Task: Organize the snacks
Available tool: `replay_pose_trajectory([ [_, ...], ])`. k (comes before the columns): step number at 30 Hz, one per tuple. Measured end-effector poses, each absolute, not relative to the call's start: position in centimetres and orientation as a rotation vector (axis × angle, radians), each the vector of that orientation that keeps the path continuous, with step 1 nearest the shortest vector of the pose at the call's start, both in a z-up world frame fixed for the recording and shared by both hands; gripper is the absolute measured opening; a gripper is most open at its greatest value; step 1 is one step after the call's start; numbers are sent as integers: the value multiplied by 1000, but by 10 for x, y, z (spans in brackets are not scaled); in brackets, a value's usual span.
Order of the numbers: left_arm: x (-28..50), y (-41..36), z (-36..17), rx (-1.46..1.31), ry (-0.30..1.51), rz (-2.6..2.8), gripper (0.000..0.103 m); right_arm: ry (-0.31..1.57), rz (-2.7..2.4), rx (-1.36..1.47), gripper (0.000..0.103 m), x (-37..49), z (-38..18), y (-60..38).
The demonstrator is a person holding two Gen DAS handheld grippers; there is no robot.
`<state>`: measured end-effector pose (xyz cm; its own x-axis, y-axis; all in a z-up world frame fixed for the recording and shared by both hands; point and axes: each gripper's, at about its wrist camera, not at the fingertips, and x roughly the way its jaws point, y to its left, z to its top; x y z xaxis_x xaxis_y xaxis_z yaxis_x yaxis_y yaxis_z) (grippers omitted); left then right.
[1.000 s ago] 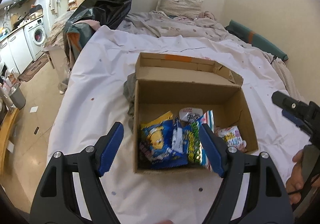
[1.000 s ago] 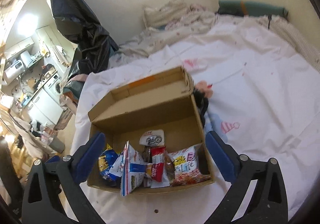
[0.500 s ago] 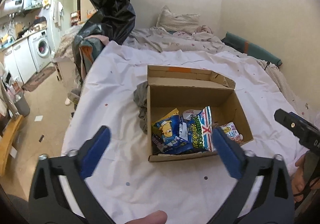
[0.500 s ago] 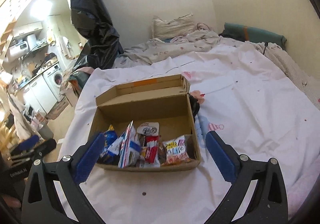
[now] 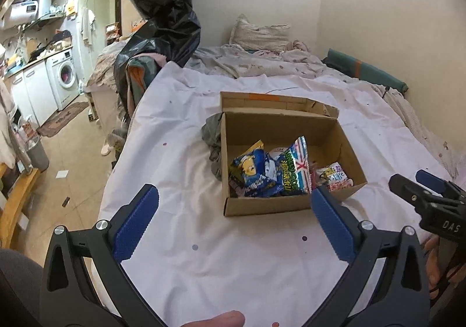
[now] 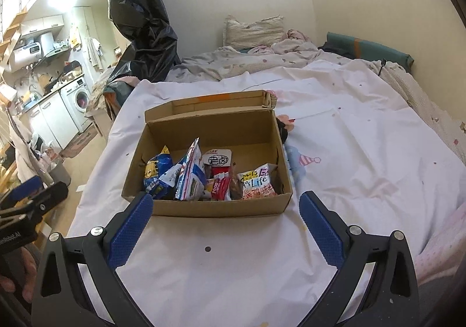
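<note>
Both grippers, left [image 5: 234, 204] and right [image 6: 225, 207], have withdrawn; jaws spread empty, one snack-filled box [image 6: 221, 207] beyond them.

A white-sheeted bed [image 5: 180, 254] carries an open cardboard box [image 5: 265, 206], crumpled grey cloth [image 5: 211, 137] beside it.

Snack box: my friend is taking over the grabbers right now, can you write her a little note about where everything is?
Left gripper: open, nothing in it; its jaws have just been opening.
Right gripper: open, nothing in it.
Both hang over the white sheet, short of the cardboard box, touching nothing.
The box sits on the bed with its lid flipped back. The snack packets stand bunched along its near wall; the far half is bare.
Done: every snack in sight is inside the box.
Left: perhaps tidying the packets and closing the lid.
</note>
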<state>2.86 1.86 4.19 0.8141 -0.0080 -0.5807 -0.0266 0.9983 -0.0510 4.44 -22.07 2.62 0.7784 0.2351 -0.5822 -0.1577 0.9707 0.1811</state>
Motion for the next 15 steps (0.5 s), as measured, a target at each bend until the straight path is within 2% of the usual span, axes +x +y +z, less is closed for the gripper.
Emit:
replay_pose_trajectory([
  [15, 39, 9, 24, -65, 670, 26, 103, 652, 197, 105, 103, 56, 14, -211],
])
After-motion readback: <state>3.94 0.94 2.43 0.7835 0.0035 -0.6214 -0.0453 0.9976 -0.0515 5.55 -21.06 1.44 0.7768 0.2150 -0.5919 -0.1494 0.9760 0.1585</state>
